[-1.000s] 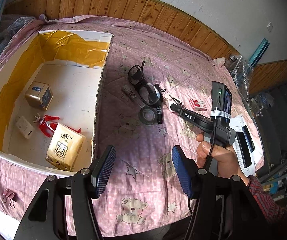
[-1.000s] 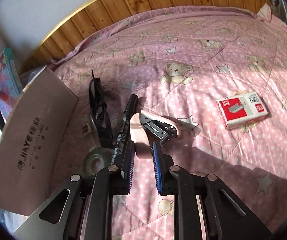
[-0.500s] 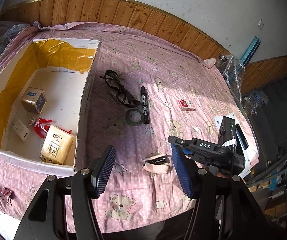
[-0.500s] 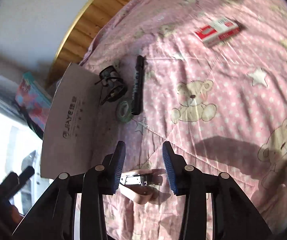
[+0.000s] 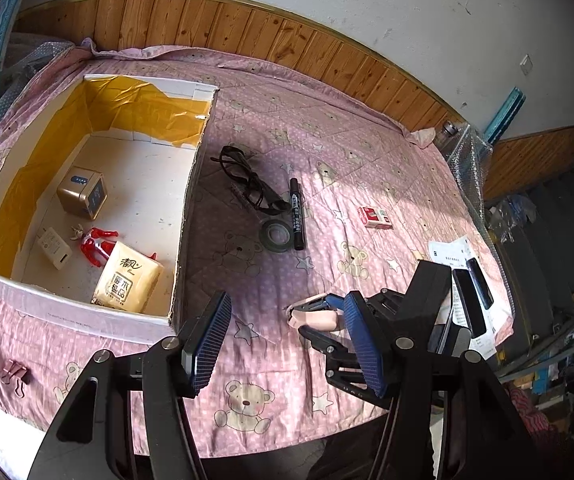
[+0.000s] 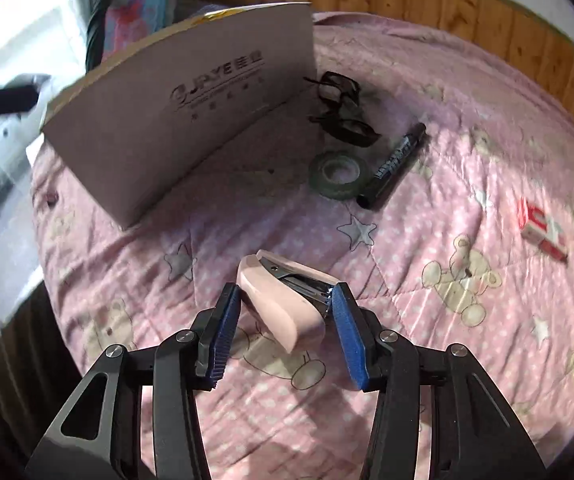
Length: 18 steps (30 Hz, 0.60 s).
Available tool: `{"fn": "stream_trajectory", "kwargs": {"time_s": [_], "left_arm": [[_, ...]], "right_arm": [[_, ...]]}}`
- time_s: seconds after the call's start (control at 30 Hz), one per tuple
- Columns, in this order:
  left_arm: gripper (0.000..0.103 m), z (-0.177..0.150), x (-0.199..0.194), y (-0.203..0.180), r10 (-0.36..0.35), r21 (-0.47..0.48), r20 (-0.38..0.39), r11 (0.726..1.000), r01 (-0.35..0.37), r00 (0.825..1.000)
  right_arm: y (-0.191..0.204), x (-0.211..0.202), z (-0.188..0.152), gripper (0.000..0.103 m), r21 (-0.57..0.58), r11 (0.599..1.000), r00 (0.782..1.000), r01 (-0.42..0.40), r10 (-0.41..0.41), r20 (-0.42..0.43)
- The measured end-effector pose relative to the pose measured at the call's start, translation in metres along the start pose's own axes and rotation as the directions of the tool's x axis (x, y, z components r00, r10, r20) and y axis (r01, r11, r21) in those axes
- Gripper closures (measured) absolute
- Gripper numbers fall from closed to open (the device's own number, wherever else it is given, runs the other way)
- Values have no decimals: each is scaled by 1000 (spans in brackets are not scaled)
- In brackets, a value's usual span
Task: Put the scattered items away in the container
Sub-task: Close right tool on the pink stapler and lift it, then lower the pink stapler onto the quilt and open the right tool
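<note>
Left wrist view: the left gripper (image 5: 283, 344) is held with its jaws wide apart and nothing between them, above the near edge of the pink quilt (image 5: 367, 152), presumably kept free for a later pick. The cardboard box (image 5: 189, 200) lies at the left, already holding several items. The pink stapler (image 5: 315, 314) is seen to the right of the gripper's middle, partly hidden behind its right finger. Right wrist view: the stapler (image 6: 283, 300) is clamped between the blue pads of the right gripper (image 6: 285, 320), apparently raised off the quilt for carrying. The box wall (image 6: 191, 120) stands far left; tape roll (image 6: 337, 174), marker (image 6: 393, 164), glasses (image 6: 343, 112) and staple box (image 6: 541, 228) remain outside.
</note>
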<state>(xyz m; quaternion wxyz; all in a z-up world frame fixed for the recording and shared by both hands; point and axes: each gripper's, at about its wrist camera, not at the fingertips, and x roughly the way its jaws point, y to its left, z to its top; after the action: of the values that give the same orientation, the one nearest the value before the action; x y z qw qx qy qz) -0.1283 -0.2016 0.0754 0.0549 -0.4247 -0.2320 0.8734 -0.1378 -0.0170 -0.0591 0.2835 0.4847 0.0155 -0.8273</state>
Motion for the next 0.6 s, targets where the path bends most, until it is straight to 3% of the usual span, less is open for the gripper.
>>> {"fn": "stream_trajectory", "kwargs": {"time_s": [0.03,0.1,0.13,0.2,0.3,0.37,0.43,0.5,0.6], "left_arm": [[43,0,0,1,0,-5,2,1000,0,1000],[43,1,1,3,2,-15,4,1000,-2,1000],[43,1,1,4,-1,-19,3,1000,1,1000],[43,2,2,5,-4,-23,2,1000,4,1000],[43,2,3,4,-9,-23,3,1000,9,1000],[43,3,4,6,-9,-24,4,1000,9,1000],[43,3,5,9,-6,-35,5,999,6,1000],[43,2,7,10,-7,-42,0,999,7,1000],[43,0,7,10,-16,-45,-2,999,15,1000]], "right_arm": [[-23,1,4,54,169,982,996,-85,85,9],[-66,4,1,55,437,874,976,-214,210,58],[-78,4,-2,55,495,839,973,-226,214,83],[-84,-1,-3,53,499,842,979,-205,177,103],[-64,-13,-1,51,380,910,986,-163,136,97],[-42,-18,3,48,238,966,992,-106,88,85],[-23,-13,8,46,79,997,999,-21,17,51],[-5,-2,8,46,-65,997,999,48,-46,23],[11,16,2,49,-226,961,987,161,-160,26]]}}
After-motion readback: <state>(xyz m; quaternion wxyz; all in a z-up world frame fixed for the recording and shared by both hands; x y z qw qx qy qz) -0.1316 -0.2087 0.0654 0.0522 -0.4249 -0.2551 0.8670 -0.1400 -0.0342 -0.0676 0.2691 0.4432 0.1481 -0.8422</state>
